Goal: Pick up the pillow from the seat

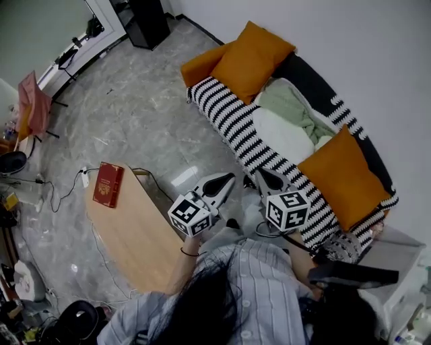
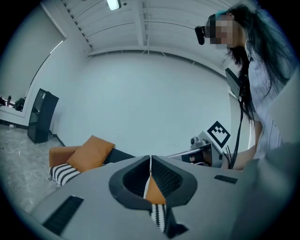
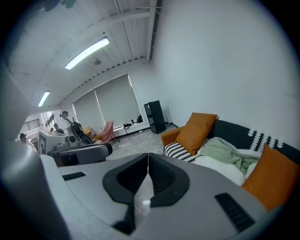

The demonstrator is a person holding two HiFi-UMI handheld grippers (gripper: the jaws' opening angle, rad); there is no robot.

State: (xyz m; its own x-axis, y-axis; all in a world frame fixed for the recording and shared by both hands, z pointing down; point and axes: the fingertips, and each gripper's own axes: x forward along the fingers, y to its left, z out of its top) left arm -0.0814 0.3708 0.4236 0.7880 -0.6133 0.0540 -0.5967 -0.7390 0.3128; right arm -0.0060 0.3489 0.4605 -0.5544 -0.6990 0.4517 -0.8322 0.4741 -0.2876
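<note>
Pillow (image 1: 252, 59) on striped sofa (image 1: 229, 121), grey floor (image 1: 135, 101)

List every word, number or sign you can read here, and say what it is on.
Red book on the wooden table: gold marking on the cover, too small to read.
Marker cubes on the left claw and right claw: black-and-white square patterns only, no letters or digits.
No other text shows in any view.

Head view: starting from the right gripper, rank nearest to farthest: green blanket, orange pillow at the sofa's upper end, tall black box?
From the right gripper:
1. Green blanket, mid-sofa.
2. Orange pillow, sofa's upper end.
3. Tall black box, beyond the sofa.
</note>
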